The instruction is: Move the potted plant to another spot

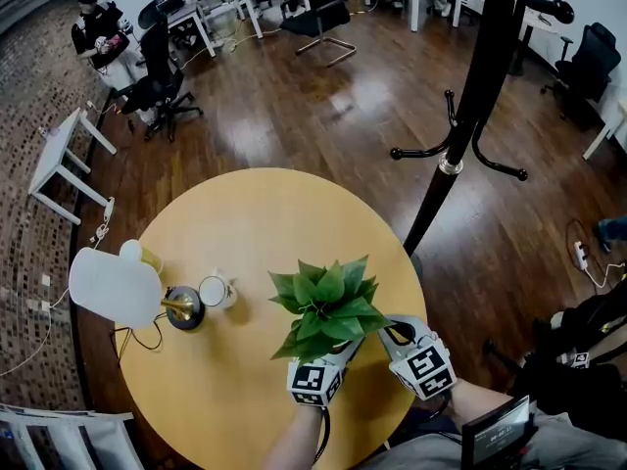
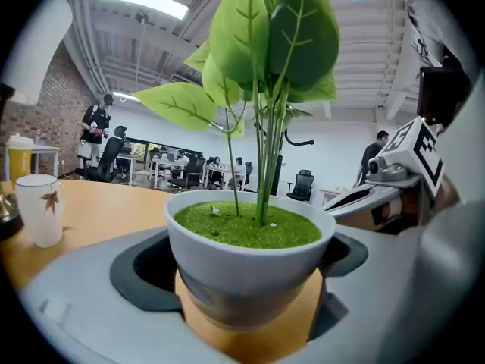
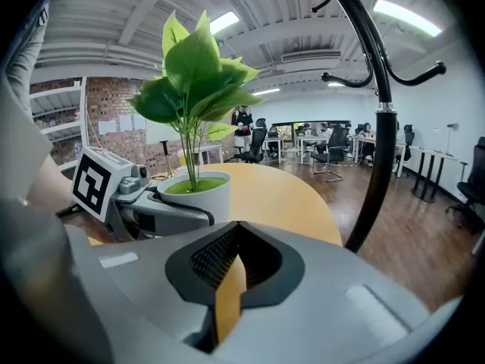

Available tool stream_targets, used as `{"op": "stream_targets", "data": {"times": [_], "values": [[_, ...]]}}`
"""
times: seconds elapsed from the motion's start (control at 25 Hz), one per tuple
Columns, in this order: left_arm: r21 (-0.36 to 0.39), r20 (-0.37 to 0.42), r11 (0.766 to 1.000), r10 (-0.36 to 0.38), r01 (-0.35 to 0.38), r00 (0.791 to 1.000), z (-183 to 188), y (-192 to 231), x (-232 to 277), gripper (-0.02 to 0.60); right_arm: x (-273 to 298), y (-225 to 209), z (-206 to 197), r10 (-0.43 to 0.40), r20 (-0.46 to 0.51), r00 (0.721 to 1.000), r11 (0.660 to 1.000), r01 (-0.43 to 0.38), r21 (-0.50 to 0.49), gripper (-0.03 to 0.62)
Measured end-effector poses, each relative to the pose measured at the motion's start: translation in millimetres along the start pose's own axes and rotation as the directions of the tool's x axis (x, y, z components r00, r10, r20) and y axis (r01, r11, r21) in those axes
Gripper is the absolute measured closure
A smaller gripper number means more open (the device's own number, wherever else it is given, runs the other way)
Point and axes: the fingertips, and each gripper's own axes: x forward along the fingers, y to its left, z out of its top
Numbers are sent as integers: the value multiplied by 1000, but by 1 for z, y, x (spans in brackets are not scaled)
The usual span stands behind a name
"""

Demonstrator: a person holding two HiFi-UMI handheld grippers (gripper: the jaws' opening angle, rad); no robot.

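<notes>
The potted plant has broad green leaves in a white pot filled with green moss. It stands near the front right of the round yellow table. My left gripper is shut on the pot, with one jaw against each side of it. In the head view the leaves hide the pot and most of the left gripper. My right gripper hovers just right of the plant, shut with nothing in it. The right gripper view shows its jaws closed to a thin slit and the pot ahead to the left.
A white lamp on a brass base, a white cup and a yellow cup stand at the table's left. A black coat stand rises beyond the right edge. Office desks and chairs fill the far room.
</notes>
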Motion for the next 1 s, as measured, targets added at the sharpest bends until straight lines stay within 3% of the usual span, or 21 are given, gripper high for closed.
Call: {"op": "stream_targets", "data": {"times": [0.36, 0.64, 1.0], "values": [[26, -16, 1000, -16, 16, 1000, -30, 6, 14, 49, 14, -1, -22, -10, -37, 999, 1000, 11, 15, 585], [51, -34, 999, -17, 19, 999, -23, 2, 13, 49, 7, -5, -7, -17, -42, 999, 1000, 18, 17, 585], [75, -32, 997, -5, 7, 999, -40, -4, 15, 44, 3, -5, -34, -9, -42, 999, 1000, 9, 17, 585]]}}
